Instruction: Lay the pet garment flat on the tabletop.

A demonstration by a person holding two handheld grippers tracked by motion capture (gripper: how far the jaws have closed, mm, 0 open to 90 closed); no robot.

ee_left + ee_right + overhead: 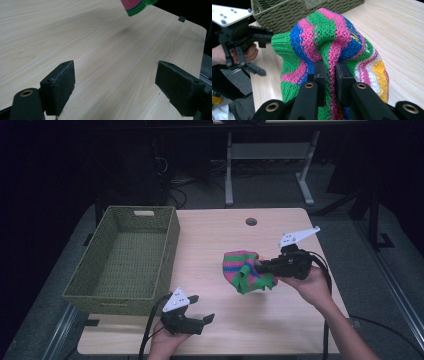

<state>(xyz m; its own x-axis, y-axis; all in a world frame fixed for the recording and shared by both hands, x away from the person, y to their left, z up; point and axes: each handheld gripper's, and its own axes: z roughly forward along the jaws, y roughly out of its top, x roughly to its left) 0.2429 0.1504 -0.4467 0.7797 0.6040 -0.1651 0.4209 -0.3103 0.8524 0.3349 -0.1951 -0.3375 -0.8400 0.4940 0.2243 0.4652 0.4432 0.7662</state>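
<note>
The right claw (266, 266) was clamped on a fold of a striped knitted cloth (245, 271), held by the person's right hand (312, 282) over the right half of the tabletop (210, 235). In the right gripper view, the two black jaws pinched a pink and green ridge of the cloth (329, 40) between them, with only a narrow gap left for the fabric. The cloth showed bands of green, pink and blue, with yellow and white stripes on its far side. It bulged upward above the jaws and hung down on either side of them. In the high view, the cloth lay roughly at mid-depth of the tabletop, right of centre, well apart from the basket (125, 255).

The left claw (200, 309) was open, its jaws spread wide with nothing between them. It was held in the left hand (162, 342) near the front edge of the tabletop, just in front of the basket's near right corner. In the left gripper view, the two padded jaws stood far apart over bare wood (105, 62), and a green-edged corner of the cloth (136, 6) appeared at the top.

The woven green basket stood on the left part of the tabletop, with a handle slot in its far wall. A round cable hole (251, 221) lay near the far edge.
</note>
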